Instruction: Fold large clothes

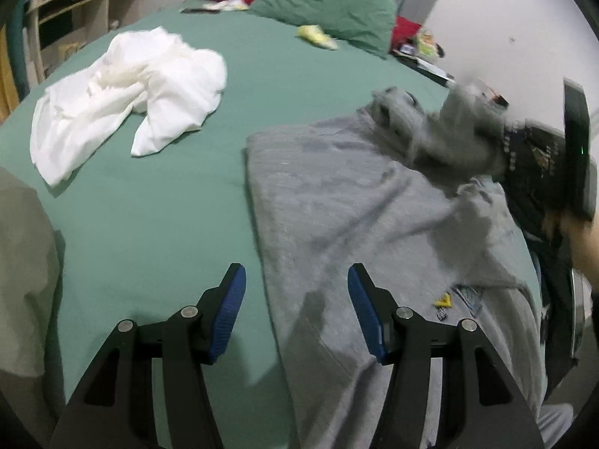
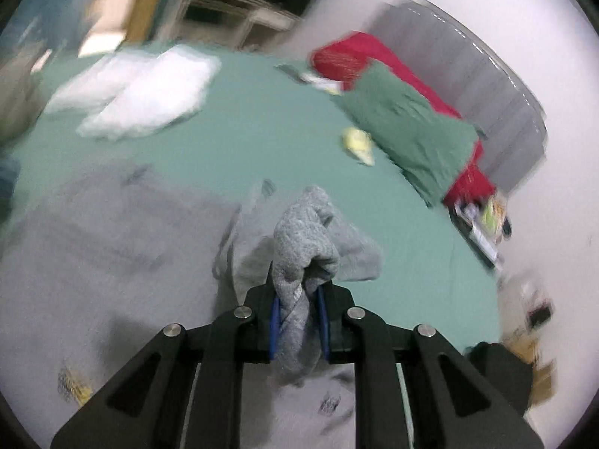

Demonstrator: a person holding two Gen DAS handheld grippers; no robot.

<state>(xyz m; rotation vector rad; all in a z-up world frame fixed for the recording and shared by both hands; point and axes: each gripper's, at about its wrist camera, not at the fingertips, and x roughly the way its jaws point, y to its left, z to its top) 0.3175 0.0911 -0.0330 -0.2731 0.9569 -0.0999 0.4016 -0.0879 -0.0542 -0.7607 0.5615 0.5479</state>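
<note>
Grey sweatshirt (image 1: 337, 202) is the big one I'm working on, spread across the right half of the green bed (image 1: 149, 224) with its near hem toward me and one straight edge running up the middle of the bed. It looks like one side is tucked in already, which is why that left edge reads so clean.

My right claw (image 2: 299, 321) is pinched down tight on a bunched wad of the grey knit, probably a sleeve or cuff, and the fabric bulges out above the blue pads (image 2: 276, 321). I'm gripping it there so I can carry that loose bit across the body of the garment, I'd guess. Everything in that view is smeared, so the finer details are lost.

My left claw (image 1: 295, 314) is parked about halfway open over the near hem, holding nothing, with one pad over the sheet and the other over grey cloth. I reckon it's waiting there to pin or catch that edge.

A crumpled white garment (image 1: 127, 101) sits on the far left, well apart, so it stays out of the fold. Pillows (image 1: 325, 3) are piled at the far end.
</note>
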